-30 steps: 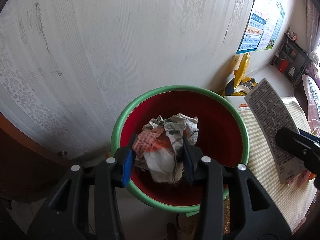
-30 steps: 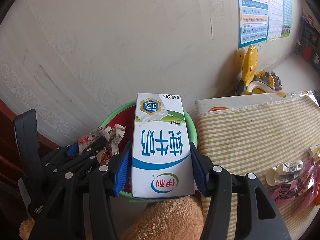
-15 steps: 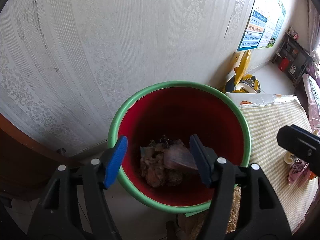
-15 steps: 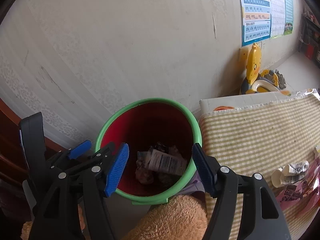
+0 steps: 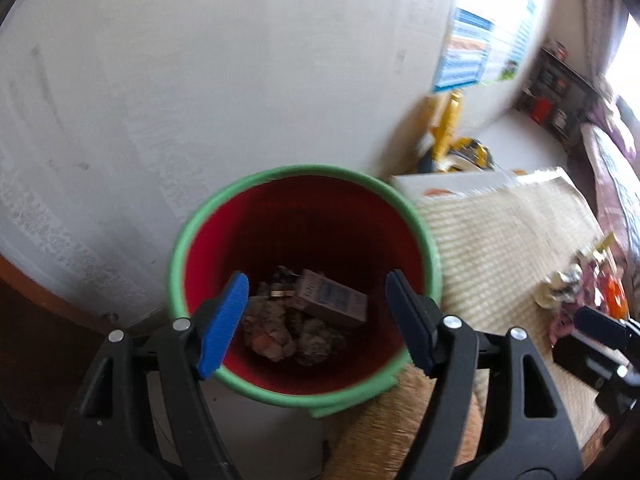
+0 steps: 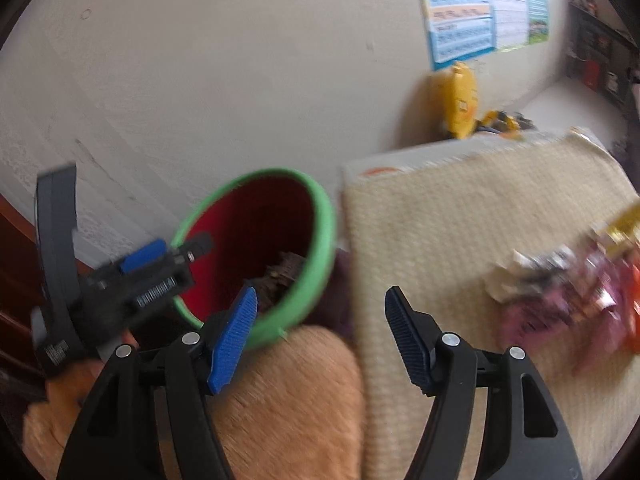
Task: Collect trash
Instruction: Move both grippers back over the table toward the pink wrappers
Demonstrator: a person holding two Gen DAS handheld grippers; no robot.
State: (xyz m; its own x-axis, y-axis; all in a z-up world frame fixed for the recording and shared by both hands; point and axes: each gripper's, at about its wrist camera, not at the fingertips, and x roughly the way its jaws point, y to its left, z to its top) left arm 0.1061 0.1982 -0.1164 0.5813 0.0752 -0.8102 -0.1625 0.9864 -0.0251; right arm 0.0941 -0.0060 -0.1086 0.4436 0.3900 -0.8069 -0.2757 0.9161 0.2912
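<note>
Change: milk carton (image 5: 329, 299) and crumpled paper (image 5: 269, 332), clamped a second ago, now lie inside the red bin (image 5: 304, 184) | left gripper (image 5: 318, 320) above bin, jaws opening, empty | right gripper (image 6: 320, 336) right of bin, spread, empty | remaining wrappers (image 6: 568, 280) on checked cloth (image 6: 460, 232) right of bin.

Both grippers are black plastic clamps. The left gripper (image 5: 316, 320) has two arms with triangular cut-outs, silver rivets at the joints and ribbed blue pads (image 5: 223, 326). The right gripper (image 6: 320, 332) is built the same way. Seen from the right wrist, the left one carries a barcode sticker (image 6: 155, 291).
</note>
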